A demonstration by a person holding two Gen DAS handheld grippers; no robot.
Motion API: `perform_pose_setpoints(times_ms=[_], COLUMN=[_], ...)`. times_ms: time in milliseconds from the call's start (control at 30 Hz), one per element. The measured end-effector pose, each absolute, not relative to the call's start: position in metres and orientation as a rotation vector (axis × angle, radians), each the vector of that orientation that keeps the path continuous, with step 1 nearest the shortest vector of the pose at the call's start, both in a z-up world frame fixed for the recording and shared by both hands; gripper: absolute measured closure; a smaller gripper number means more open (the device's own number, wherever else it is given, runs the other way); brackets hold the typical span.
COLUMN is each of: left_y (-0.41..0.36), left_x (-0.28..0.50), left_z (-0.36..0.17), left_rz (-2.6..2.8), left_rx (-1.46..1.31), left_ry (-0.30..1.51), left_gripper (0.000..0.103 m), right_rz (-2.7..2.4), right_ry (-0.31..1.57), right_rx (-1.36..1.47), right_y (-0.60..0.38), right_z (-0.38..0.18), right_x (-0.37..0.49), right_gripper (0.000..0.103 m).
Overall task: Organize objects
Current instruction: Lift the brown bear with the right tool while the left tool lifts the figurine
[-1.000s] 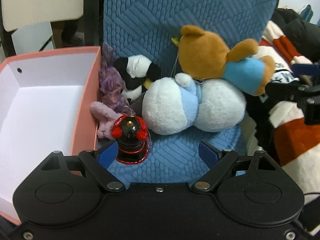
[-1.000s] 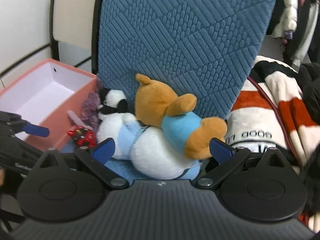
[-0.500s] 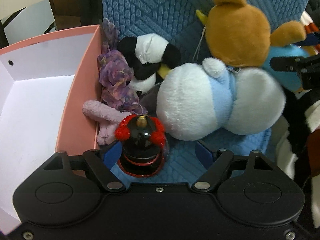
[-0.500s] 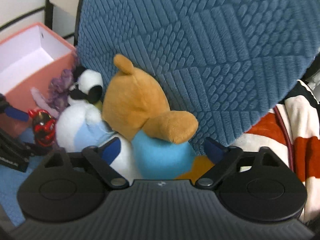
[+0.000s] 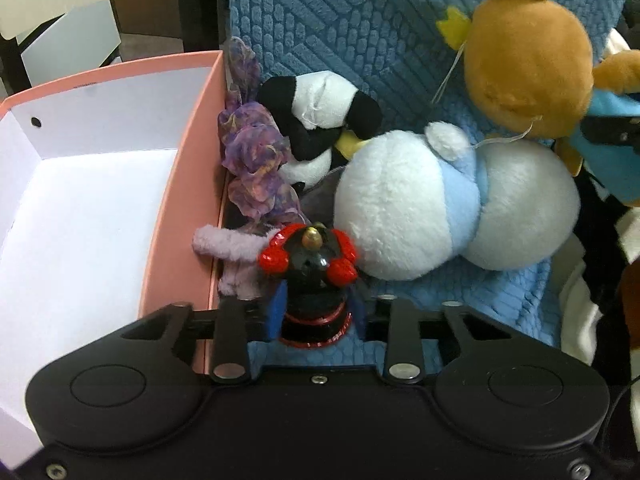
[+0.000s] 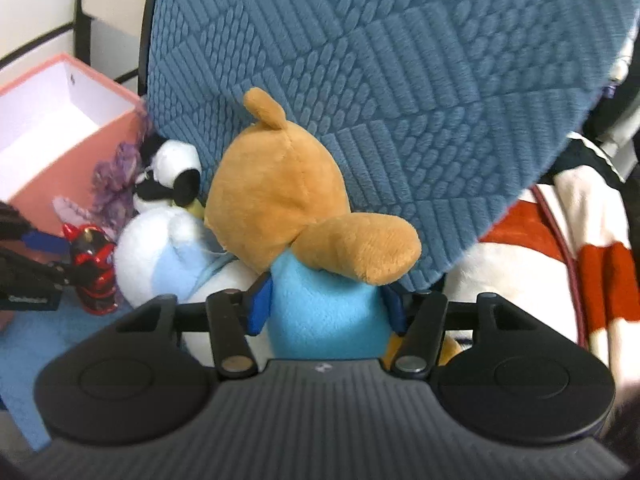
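The hard, glossy figurine (image 5: 310, 280), standing right of the pink box (image 5: 176, 216), is clenched low by the left gripper (image 5: 316, 312); likely slippery. The soft, light bear (image 6: 304, 216) is squeezed at its blue body by the right gripper (image 6: 324, 304).

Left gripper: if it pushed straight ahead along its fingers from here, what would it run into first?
The left gripper is already shut on the red-and-black figurine, so that goes with it. Straight ahead, the figurine would probably press first into the white-and-blue plush right behind it, though depth is hard to judge.
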State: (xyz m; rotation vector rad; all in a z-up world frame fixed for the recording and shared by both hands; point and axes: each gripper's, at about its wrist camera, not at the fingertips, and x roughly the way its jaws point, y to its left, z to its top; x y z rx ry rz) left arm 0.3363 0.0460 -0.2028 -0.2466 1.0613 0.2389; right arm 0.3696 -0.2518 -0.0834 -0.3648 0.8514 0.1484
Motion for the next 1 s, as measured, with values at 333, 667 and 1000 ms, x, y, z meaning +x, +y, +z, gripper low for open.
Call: perform_pose_setpoints(times_ms=[333,667,1000], left_y=[0.022,0.027,0.029], left_x=[0.305,0.314,0.339], left_z=[-0.18,-0.179,-0.196], left_rz=[0.196,0.225,0.283], left_rx=[-0.243,-0.229,-0.154], left_ry=[1.022,0.993,1.003], left_gripper=[0.077,0.044,0.038], right_rz=[0.013,-0.165,-0.154], right_ry=[0.81,0.962,1.054], right_rx=[-0.119,0.289,0.394], right_y=[-0.255,-0.248,-0.241], right_z=[-0.053,-0.119,-0.168], right_x=[0.294,0.223,0.223], right_gripper=[0.045,0.045,0.036])
